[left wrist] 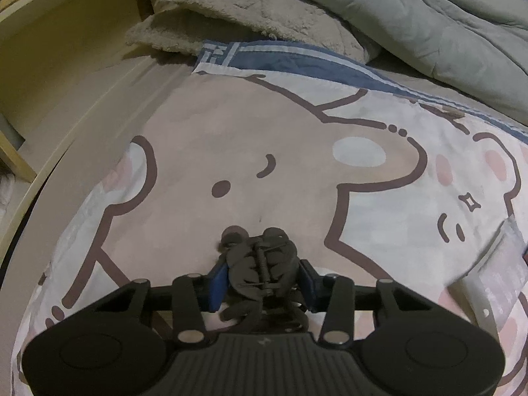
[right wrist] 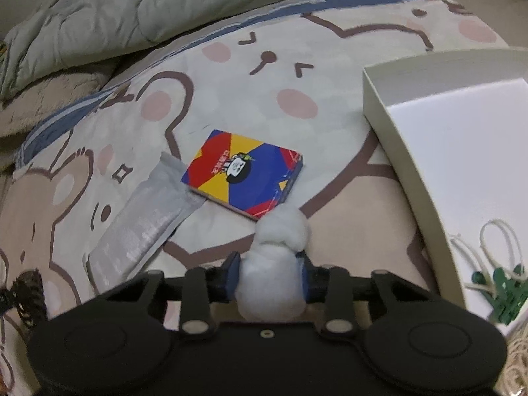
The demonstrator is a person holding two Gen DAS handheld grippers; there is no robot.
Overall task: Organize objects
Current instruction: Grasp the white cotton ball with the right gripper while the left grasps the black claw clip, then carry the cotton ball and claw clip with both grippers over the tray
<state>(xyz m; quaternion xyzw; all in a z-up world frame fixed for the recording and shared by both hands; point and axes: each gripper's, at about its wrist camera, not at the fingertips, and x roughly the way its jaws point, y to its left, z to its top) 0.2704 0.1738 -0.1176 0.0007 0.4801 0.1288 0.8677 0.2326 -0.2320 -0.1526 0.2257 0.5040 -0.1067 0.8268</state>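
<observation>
While you lean over the bed:
Left fingers: squeezing black hair clip.
Right fingers: squeezing white cotton ball.

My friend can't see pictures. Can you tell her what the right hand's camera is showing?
The right gripper has its jaws shut on a fluffy white cotton ball above a bedsheet with cartoon bears. Just beyond lie a colourful card box and a silvery packet. At the right is an open white box holding green clips and string.
</observation>
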